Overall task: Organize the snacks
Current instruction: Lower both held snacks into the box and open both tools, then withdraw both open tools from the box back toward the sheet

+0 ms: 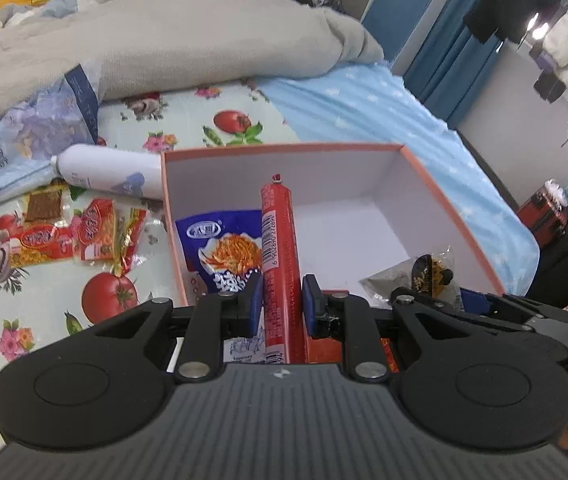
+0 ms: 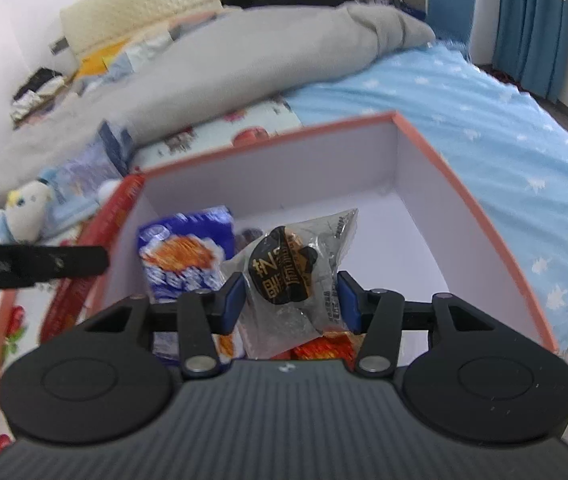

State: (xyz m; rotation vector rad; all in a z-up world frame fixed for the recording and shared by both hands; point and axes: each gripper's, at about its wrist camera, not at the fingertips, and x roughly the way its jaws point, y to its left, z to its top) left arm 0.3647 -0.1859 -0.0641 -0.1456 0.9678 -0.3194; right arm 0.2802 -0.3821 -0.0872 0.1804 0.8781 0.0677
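Left wrist view: left gripper [image 1: 281, 306] jaws narrowly clamped on red sausage stick [image 1: 279, 256]; right gripper [image 2: 290, 300] jaws half-wide around clear snack packet [image 2: 296, 268].

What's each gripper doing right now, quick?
Left gripper: closed on the red sausage stick, over the box.
Right gripper: closed on the clear snack packet.

We see bright, even daylight, with glare blowing out the window [image 1: 540, 26] at upper right. Fisheye bending curves the edges. Our right wrist view is motion-blurred; the left is sharper.
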